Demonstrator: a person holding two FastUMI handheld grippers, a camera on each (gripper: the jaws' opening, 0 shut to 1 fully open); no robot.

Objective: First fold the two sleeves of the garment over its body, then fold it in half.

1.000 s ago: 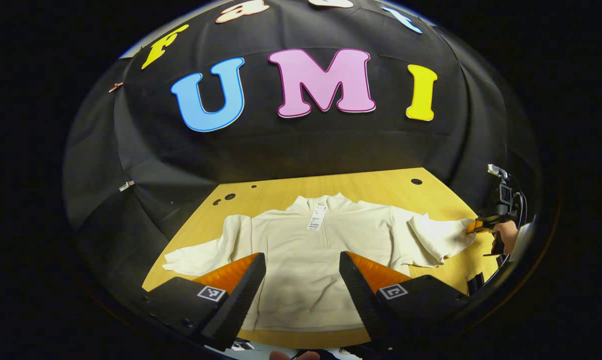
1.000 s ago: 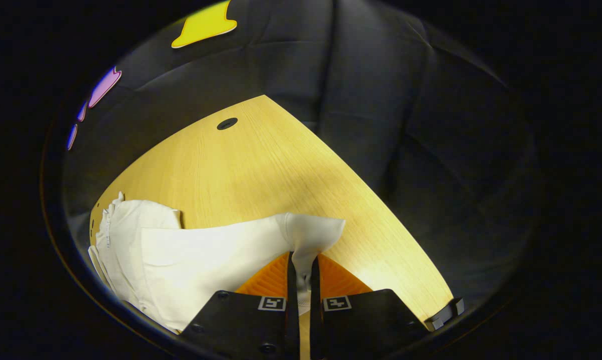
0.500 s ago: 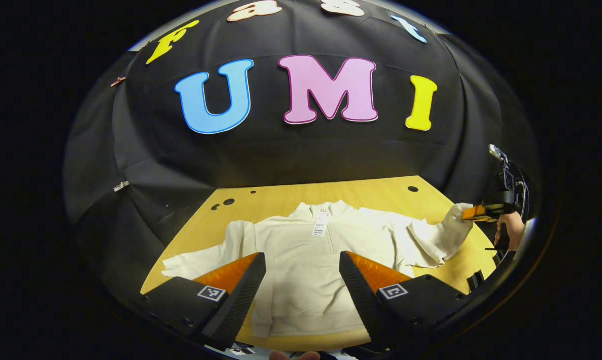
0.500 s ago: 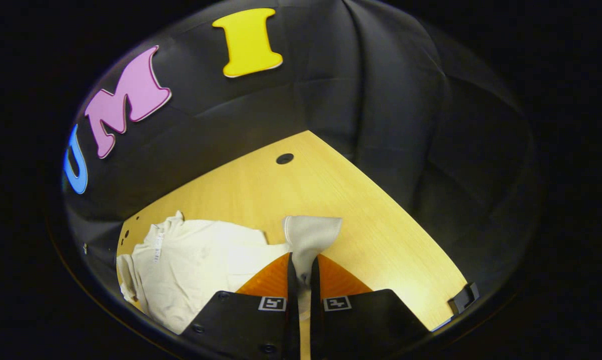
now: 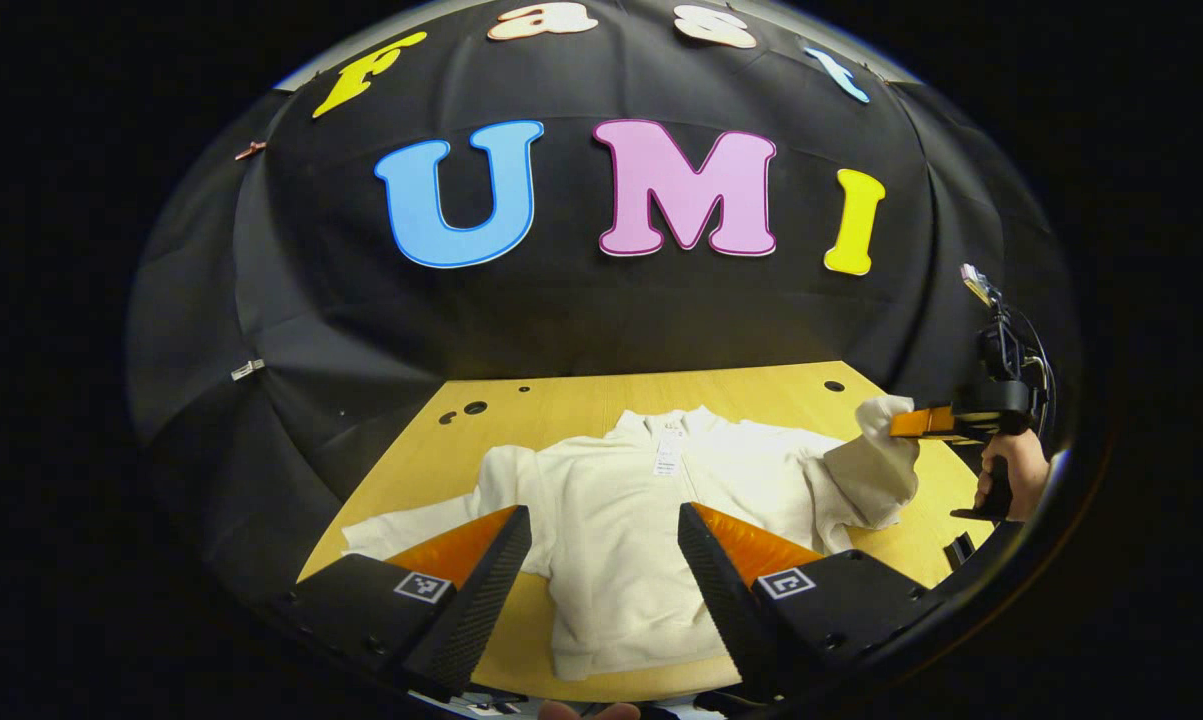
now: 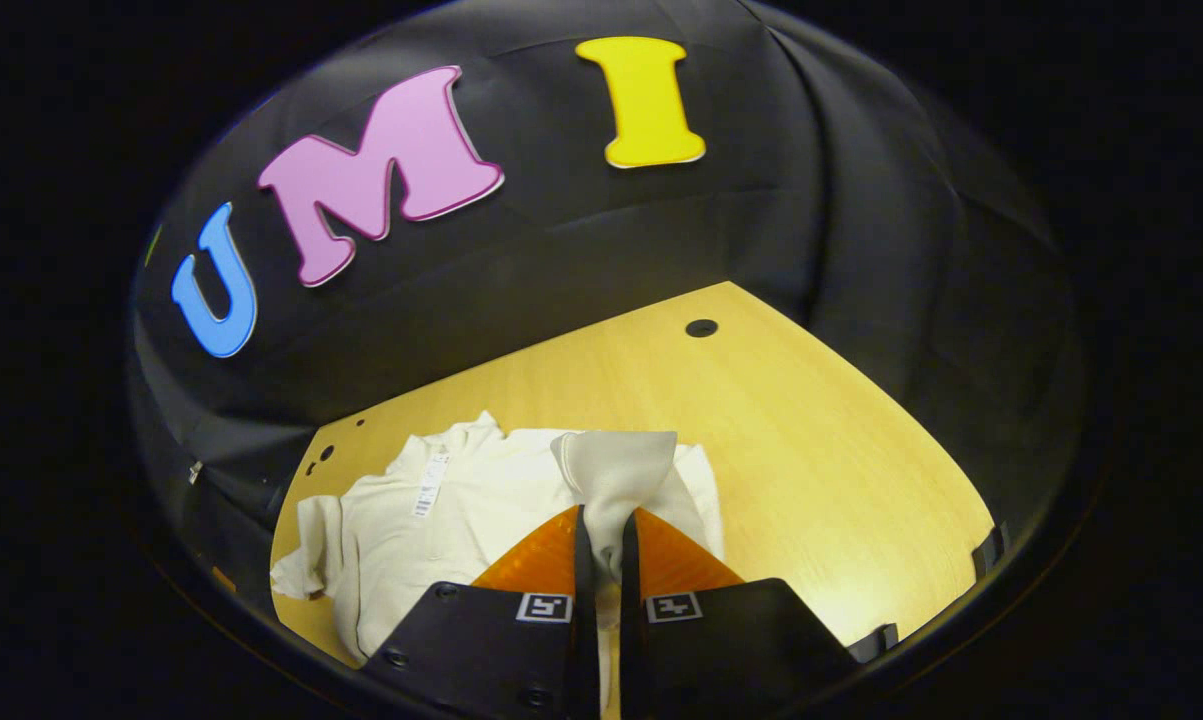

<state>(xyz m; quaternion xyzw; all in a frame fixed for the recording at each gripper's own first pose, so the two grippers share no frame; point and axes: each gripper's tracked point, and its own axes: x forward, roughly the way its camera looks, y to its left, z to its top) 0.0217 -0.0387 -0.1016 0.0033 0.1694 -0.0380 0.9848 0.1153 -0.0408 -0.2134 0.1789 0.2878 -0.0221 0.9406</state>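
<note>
Well, right tongs (image 6: 601, 545) pinch sleeve (image 6: 616, 475), cuff upward.

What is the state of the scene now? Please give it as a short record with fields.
garment: cream sweatshirt lying flat on the wooden table, collar toward the booth wall
tag: paper tag at the collar
right sleeve: cuff pinched and lifted off the table
right claw: shut on the cuff, held by a hand
left sleeve: spread out flat on the table, not folded
left claw: open, above the hem side, holding nothing
task progress: no sleeve laid over the body yet
</note>
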